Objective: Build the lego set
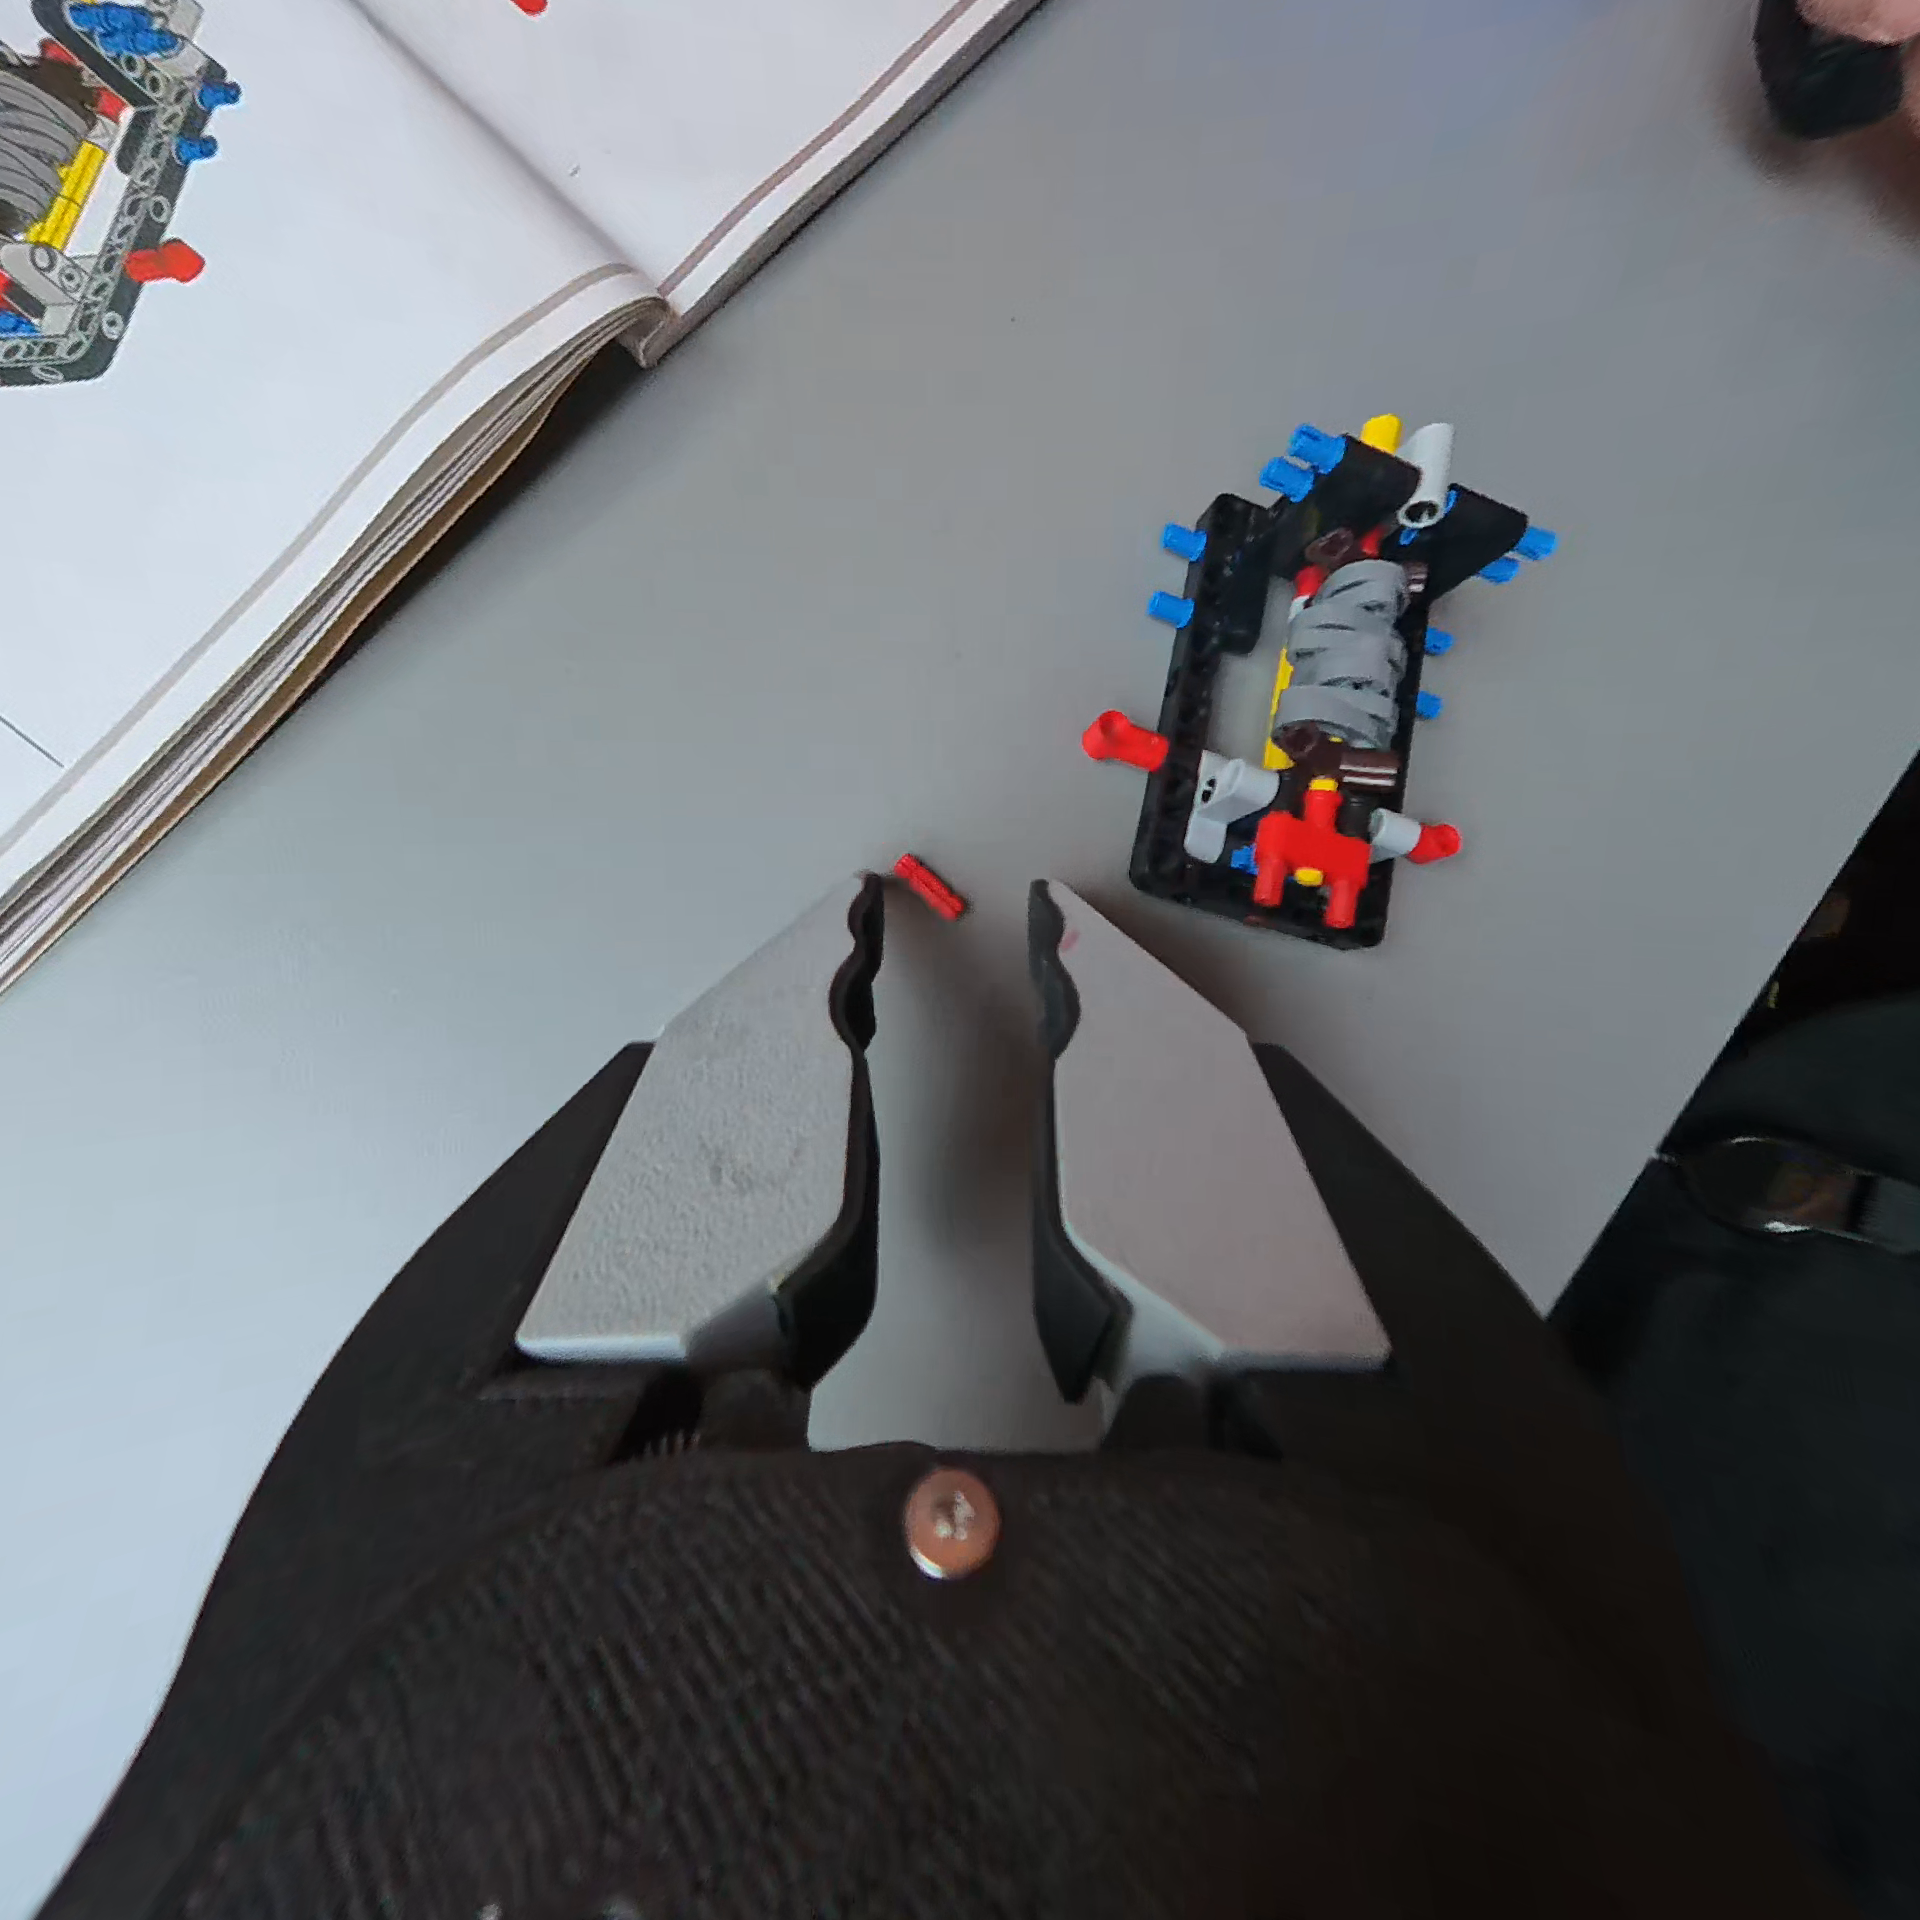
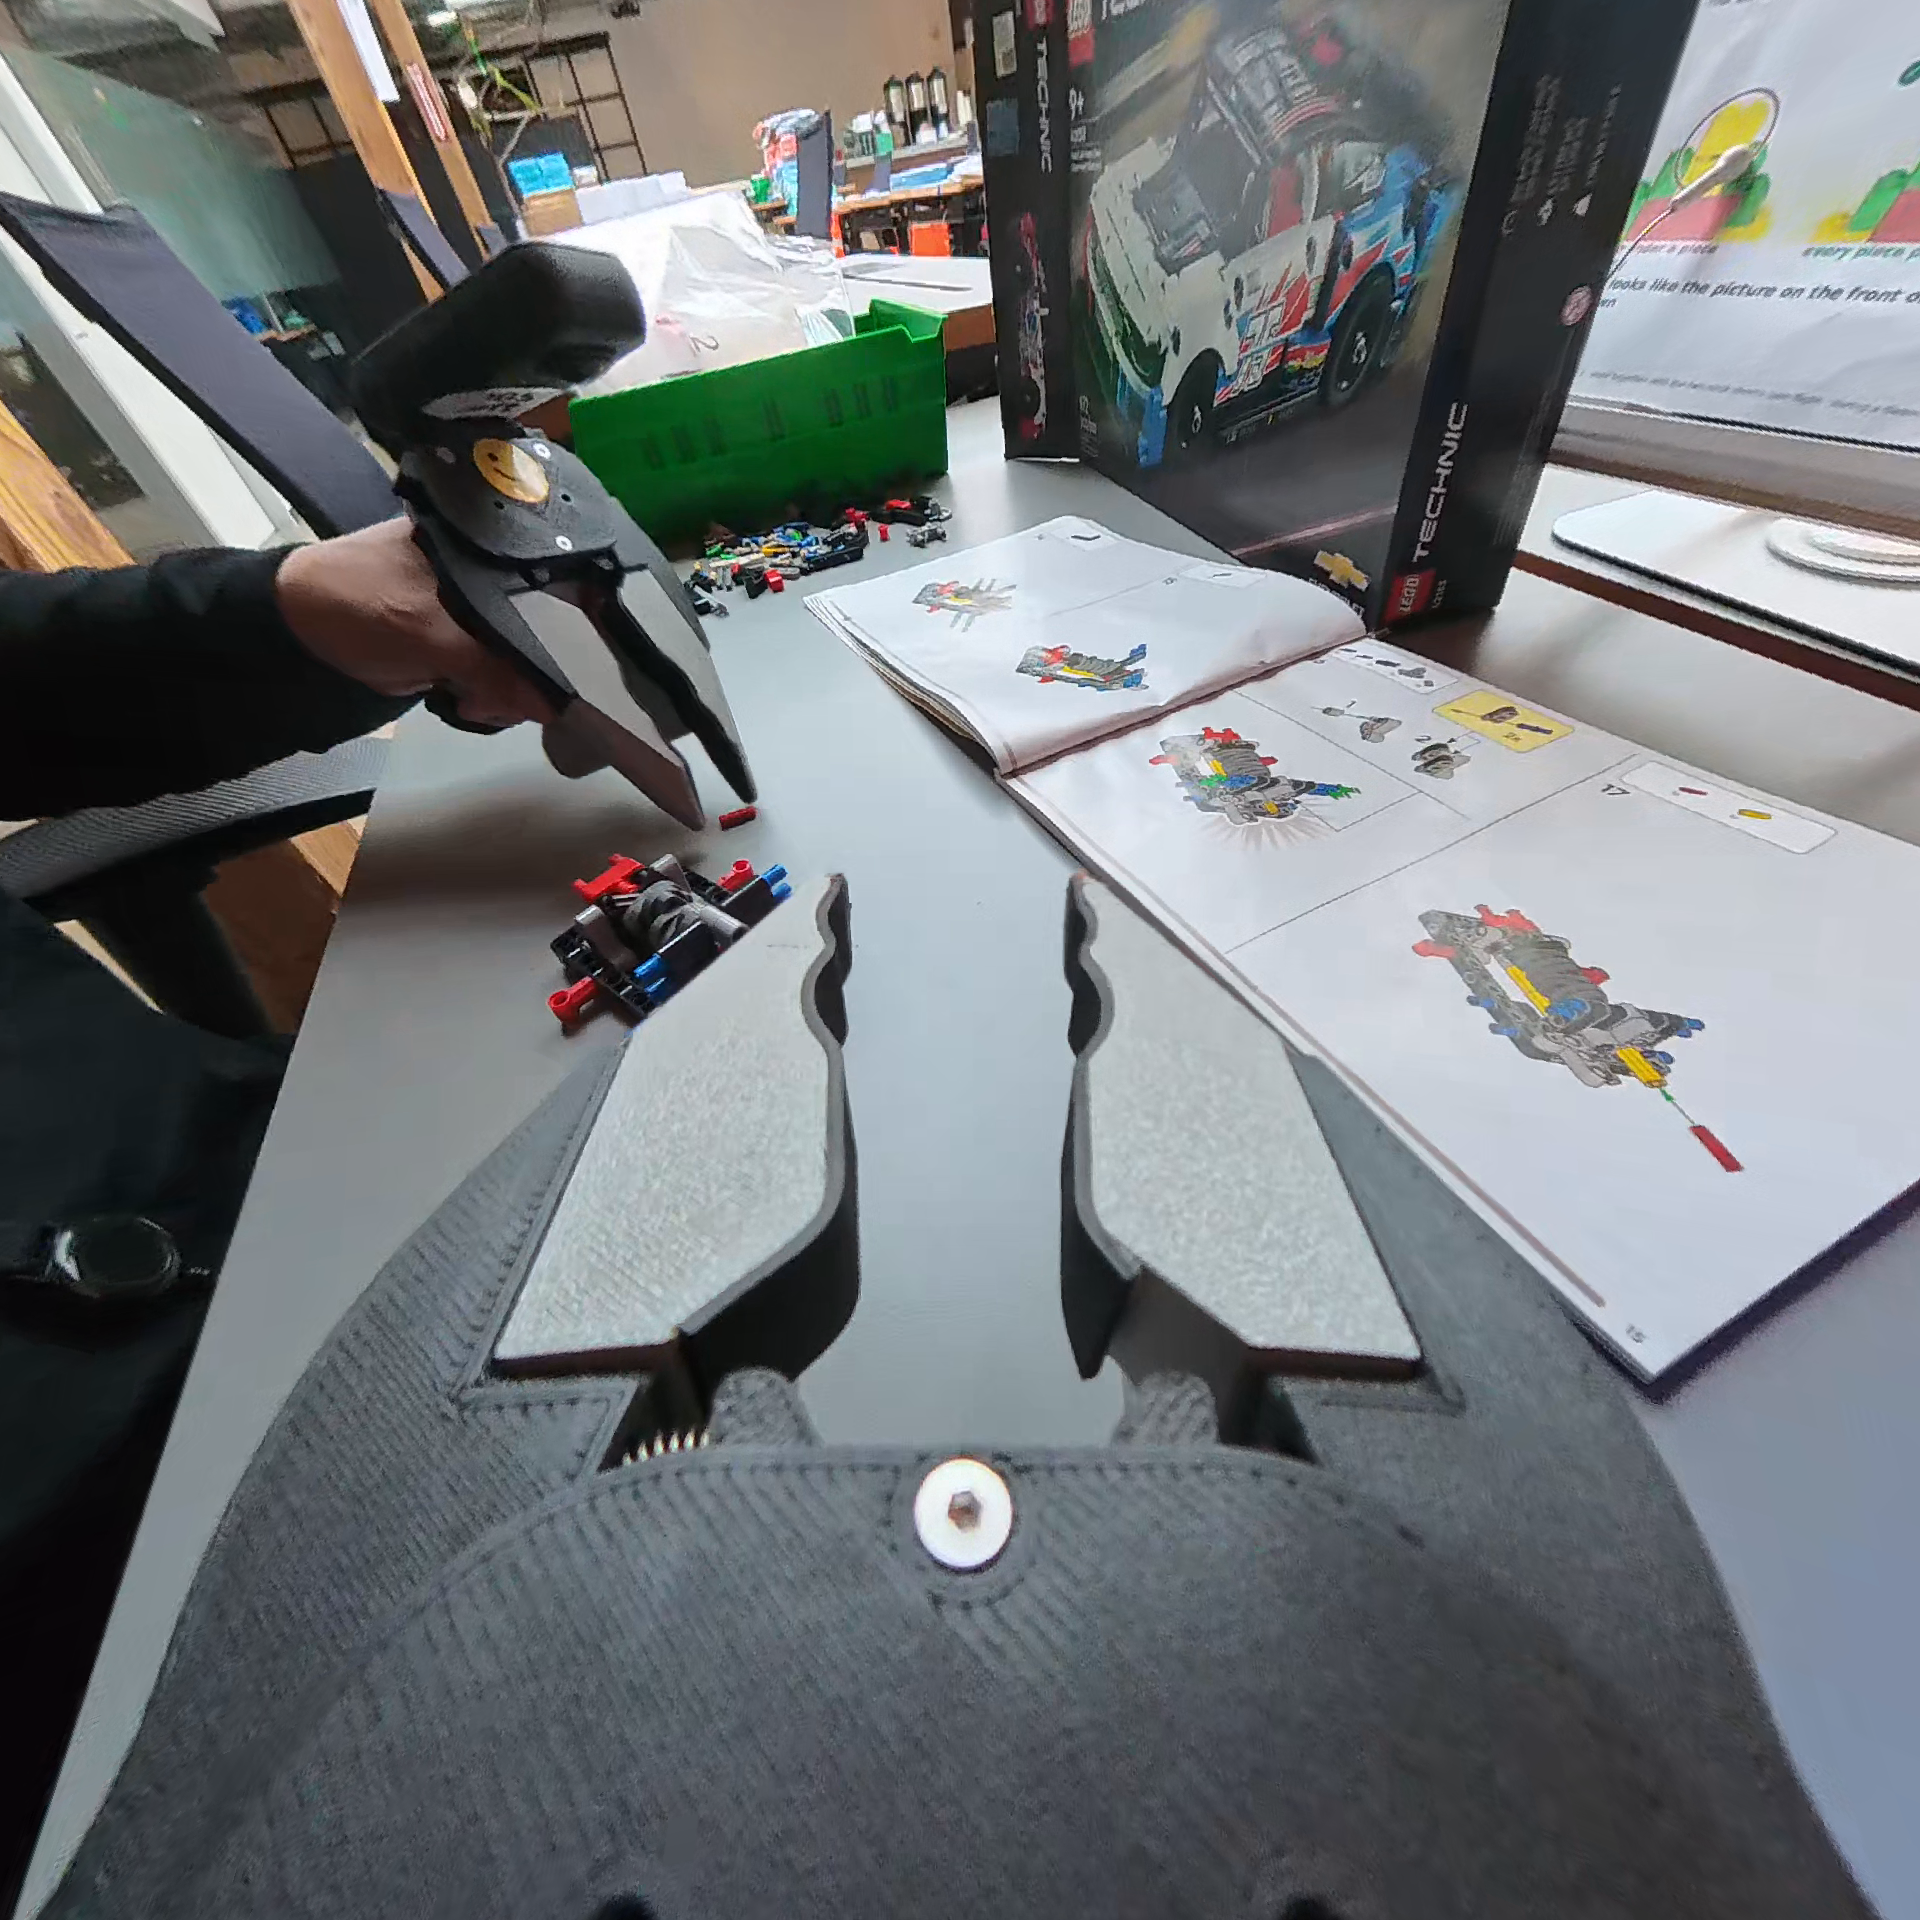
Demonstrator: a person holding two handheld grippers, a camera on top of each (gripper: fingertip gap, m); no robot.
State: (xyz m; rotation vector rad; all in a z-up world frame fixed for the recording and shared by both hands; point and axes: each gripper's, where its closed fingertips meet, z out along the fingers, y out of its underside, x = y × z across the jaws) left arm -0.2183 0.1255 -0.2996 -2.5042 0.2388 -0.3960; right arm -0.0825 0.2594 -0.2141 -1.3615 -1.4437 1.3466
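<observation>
A small red pin [image 1: 929, 886] lies on the grey table just beyond my left gripper [image 1: 954, 899], which is open with its tips at the tabletop; the pin is near the left fingertip. In the right wrist view the same left gripper [image 2: 727, 808] points down at the red pin [image 2: 737, 816]. The partly built model [image 1: 1309, 686], a black frame with grey coil, blue and red pins, lies to the right of the left gripper. It also shows in the right wrist view [image 2: 665, 935], left of my right gripper [image 2: 956, 904], which is open and empty above the table.
The open instruction booklet [image 2: 1351, 883] lies right of my right gripper and shows in the left wrist view [image 1: 364, 312] at upper left. A pile of loose pieces [image 2: 810, 545], a green bin [image 2: 769, 416] and the set's box [image 2: 1299, 312] stand at the back. The table edge [image 1: 1714, 1039] runs at right. About 20 cm separates my left fingertips from my right.
</observation>
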